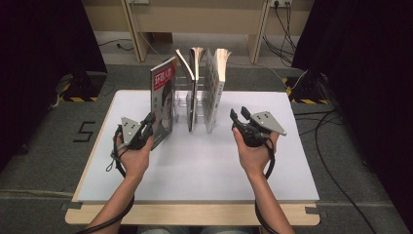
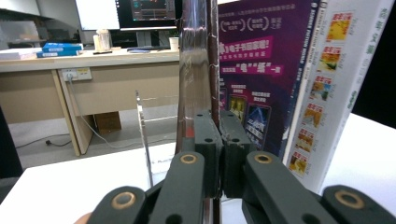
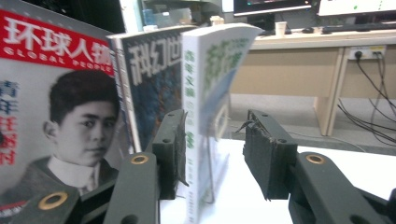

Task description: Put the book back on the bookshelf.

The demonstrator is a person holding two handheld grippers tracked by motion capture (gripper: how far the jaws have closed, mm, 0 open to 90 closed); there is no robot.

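High view: I log a white worktop [image 1: 195,165] carrying three magazines stood on edge in a clear rack [image 1: 181,103] near its far side. The leftmost is the red-titled magazine [image 1: 163,100], leaning left, its portrait cover facing the camera; the dark magazine [image 1: 191,92] stands in the middle and the white-spined magazine [image 1: 214,90] at the right, the tops of these two splayed open. My left hand-held gripper [image 1: 147,122] sits at the near edge of the red-titled magazine, touching it; my right hand-held gripper [image 1: 239,116] sits just right of the white-spined magazine, jaws pointed toward its near edge. Left gripper view: the left hand-held gripper [image 2: 219,135] is clenched on the red-titled magazine [image 2: 198,70], whose thin glossy edge rises straight up between the two pads. Beyond stand the purple back cover of the dark magazine [image 2: 261,79] and the white-spined magazine [image 2: 336,70], and a pane of the clear rack [image 2: 144,135] stands to the left. Right gripper view: the right hand-held gripper [image 3: 215,149] is released, jaws apart. The white-spined magazine [image 3: 205,102] stands between them, close against the left pad, though I cannot tell whether it touches; the right pad is well clear. The dark magazine [image 3: 149,79] and the red-titled magazine [image 3: 56,107] stand to the left.
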